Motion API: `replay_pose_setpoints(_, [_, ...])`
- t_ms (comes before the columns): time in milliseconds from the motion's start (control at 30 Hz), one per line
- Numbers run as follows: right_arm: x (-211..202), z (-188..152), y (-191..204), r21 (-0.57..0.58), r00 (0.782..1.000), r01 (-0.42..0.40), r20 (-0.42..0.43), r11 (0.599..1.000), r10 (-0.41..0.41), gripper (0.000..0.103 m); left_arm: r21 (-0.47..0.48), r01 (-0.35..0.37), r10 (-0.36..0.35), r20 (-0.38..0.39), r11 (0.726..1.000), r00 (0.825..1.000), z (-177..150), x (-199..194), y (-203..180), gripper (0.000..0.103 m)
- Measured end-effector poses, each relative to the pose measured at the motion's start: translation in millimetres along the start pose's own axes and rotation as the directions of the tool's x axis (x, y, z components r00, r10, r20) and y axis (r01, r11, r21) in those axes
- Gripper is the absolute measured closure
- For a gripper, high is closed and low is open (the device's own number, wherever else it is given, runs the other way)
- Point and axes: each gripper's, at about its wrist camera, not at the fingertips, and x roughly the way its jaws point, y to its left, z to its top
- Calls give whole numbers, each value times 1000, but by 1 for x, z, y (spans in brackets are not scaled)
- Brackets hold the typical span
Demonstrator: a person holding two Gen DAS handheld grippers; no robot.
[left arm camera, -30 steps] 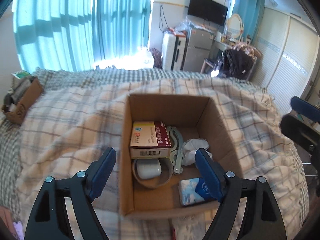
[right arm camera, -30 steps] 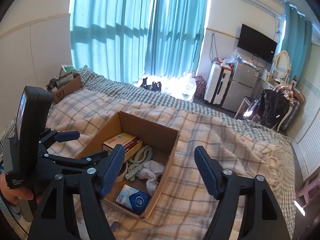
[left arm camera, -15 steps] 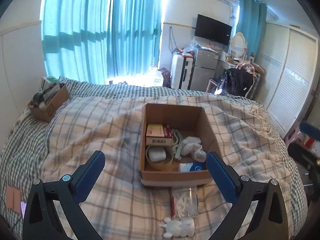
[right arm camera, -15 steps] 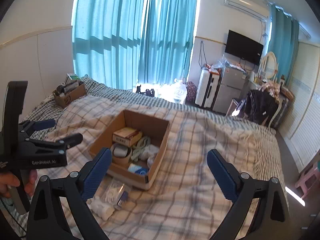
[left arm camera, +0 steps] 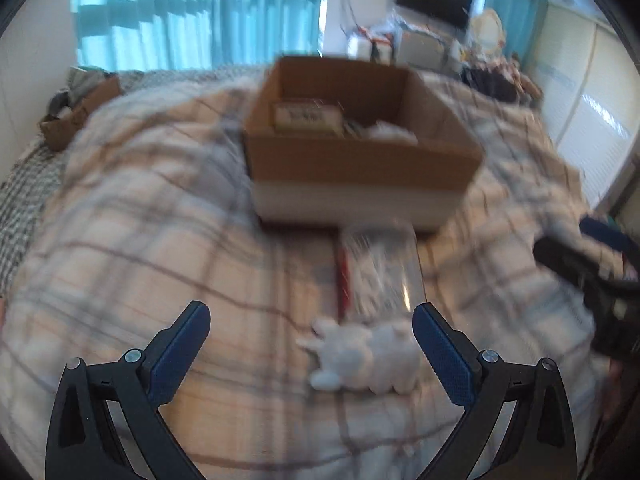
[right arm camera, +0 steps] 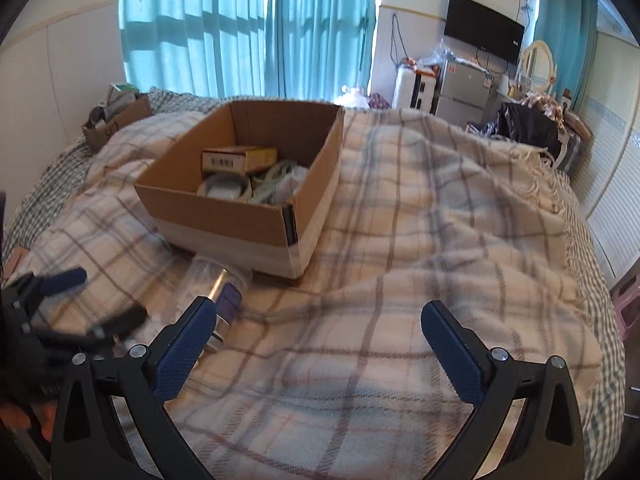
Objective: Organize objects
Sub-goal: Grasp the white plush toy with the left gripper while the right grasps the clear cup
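Observation:
An open cardboard box (left arm camera: 360,160) sits on the plaid blanket and holds a medicine carton (left arm camera: 308,117), tape and other small items; it also shows in the right wrist view (right arm camera: 240,216). In front of it lie a clear plastic bag (left arm camera: 380,268) and a small white plush toy (left arm camera: 364,354). My left gripper (left arm camera: 311,340) is open and empty, low over the blanket, with the toy between its fingers' line. My right gripper (right arm camera: 318,332) is open and empty over bare blanket, right of the clear bag (right arm camera: 216,280). The left gripper shows blurred in the right wrist view (right arm camera: 72,312).
A second small cardboard box (right arm camera: 116,120) with clutter stands at the bed's far left. Teal curtains (right arm camera: 248,28), a suitcase, a fridge and a TV (right arm camera: 484,32) are beyond the bed. The blanket (right arm camera: 440,208) spreads wide to the right of the box.
Both grippers have dropped lower toward the blanket in front of the box. The left gripper has come close over the white toy and the clear bag. Both stay open.

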Motion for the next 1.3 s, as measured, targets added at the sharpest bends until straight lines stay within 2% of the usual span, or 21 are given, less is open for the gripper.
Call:
replay_pose_setpoints(233, [2,1,-1,18,1000,-14,-4,1000,14,0,145,45,-35,-71,988,997,-16,24,-33,0])
replay_pose_setpoints(300, [3,1,1,16,1000,-10,-9,1000,10,0,167,57,-43,-87,984,995,-20,28,-38,9])
replay_pose_setpoints(433, [4,1,1,15,1000,-8,-10,1000,8,0,145,71,-56,-102,987,993,-21,30,-35,28])
replay_pose_setpoints(567, [5,0,-1,25,1000,-7,-16,1000,7,0,115,105,-95,-87,988,992,-21,20,-31,38])
replay_pose_setpoints(767, [6,-1,-1,28,1000,0,-19,1000,1,0,38,138,-135,-76,990,988,-16,-2,-18,39])
replay_pose_setpoints(900, [8,-1,0,22,1000,9,-26,1000,-8,0,-1,186,-186,-8,983,983,-6,-29,-2,39])
replay_pose_setpoints(1000, [7,-1,2,14,999,30,-22,999,-30,0,-5,163,-163,47,987,986,12,-44,8,39])
replay_pose_setpoints(1167, [4,3,6,1,999,50,-15,999,-50,0,17,68,-69,110,998,991,46,-54,34,39])
replay_pose_setpoints(1300, [-2,15,16,-7,1000,5,-11,1000,-5,0,5,-2,1,122,1000,992,55,-45,53,39])
